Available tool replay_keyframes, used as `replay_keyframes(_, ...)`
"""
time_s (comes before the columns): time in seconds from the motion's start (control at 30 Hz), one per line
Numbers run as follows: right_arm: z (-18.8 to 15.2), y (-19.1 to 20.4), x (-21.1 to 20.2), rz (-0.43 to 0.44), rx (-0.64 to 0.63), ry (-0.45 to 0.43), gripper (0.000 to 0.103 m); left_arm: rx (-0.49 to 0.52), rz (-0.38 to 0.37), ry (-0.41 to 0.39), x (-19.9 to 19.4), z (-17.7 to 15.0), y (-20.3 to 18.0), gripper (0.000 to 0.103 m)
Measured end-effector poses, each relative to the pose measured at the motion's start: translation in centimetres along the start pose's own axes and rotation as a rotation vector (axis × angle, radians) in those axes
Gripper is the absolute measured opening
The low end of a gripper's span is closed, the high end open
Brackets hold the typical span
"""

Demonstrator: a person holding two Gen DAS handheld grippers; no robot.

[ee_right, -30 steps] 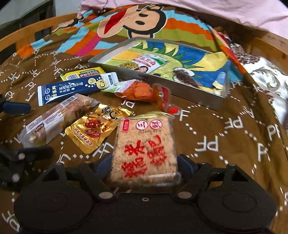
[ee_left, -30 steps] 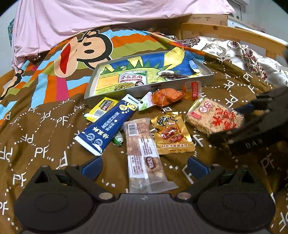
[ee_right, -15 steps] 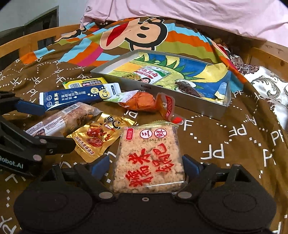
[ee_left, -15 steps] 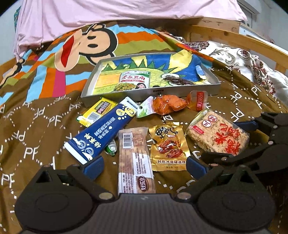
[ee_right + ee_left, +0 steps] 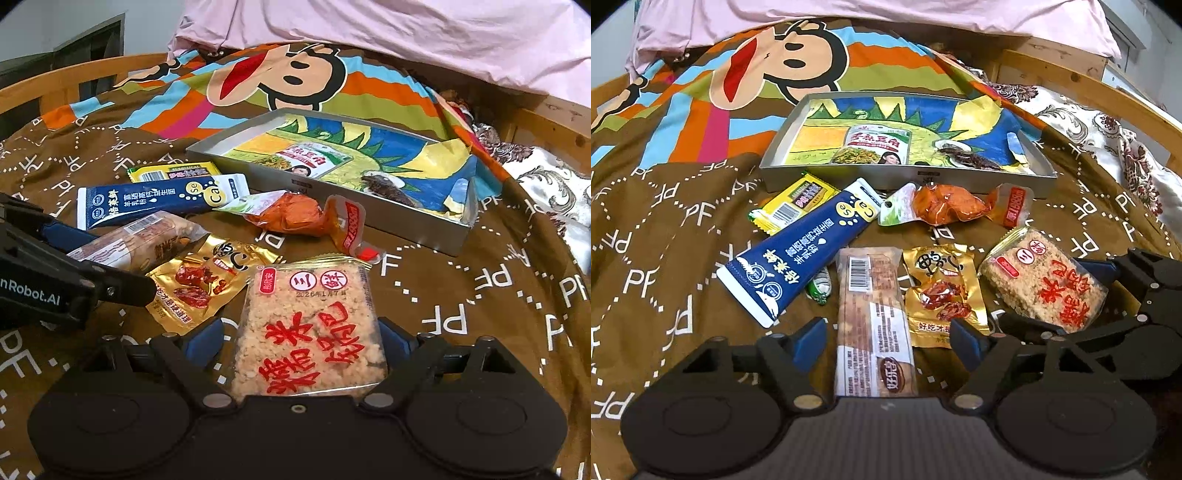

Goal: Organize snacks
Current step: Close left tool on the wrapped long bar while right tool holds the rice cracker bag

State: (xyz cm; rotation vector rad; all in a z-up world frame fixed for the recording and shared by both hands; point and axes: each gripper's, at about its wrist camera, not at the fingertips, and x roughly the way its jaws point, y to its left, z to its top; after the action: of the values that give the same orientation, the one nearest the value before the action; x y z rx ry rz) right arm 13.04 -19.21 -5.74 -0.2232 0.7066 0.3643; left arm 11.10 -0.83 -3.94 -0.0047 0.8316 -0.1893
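Several snack packs lie on a brown blanket before a metal tray [image 5: 905, 177] [image 5: 413, 225]. My left gripper [image 5: 888, 338] is open, its jaws on either side of a long clear nut bar [image 5: 873, 325] [image 5: 140, 240]. My right gripper [image 5: 301, 341] [image 5: 1082, 295] is open around a rice-crisp pack with red characters [image 5: 308, 332] [image 5: 1043, 284]; no pad visibly presses it. A gold pack [image 5: 940, 295] [image 5: 207, 280] lies between the two. A green pack [image 5: 875, 146] and a dark snack [image 5: 967, 157] lie in the tray.
A blue tube pack [image 5: 801, 247], a yellow pack [image 5: 794, 203], an orange pack [image 5: 945, 206] and a small green candy [image 5: 820, 290] lie near the tray. A wooden bed rail [image 5: 1108, 92] runs at the right. A pink pillow [image 5: 849, 14] is behind.
My left gripper has moved forward so the nut bar now lies between its jaws. My right gripper has drawn back slightly, with the rice-crisp pack still between its jaws.
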Motion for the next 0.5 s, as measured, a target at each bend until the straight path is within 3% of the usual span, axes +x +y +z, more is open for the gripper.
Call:
replay_keyframes(0.23,-0.2,0.34,0.07,-0.014,-0.015,-0.003,0.087,0.048,0.015,0.001,-0.04,-0.18,-0.72,0.064)
replay_keyframes(0.4,-0.21,0.36,0.08,-0.016,-0.016,-0.003,0.085,0.043,0.044,0.023,0.43,-0.16,-0.46,0.05)
replay_keyframes(0.5,-0.24,0.39,0.08,-0.017,-0.017,-0.004,0.084,0.031,0.044,0.032,0.58,-0.21,-0.2,0.049)
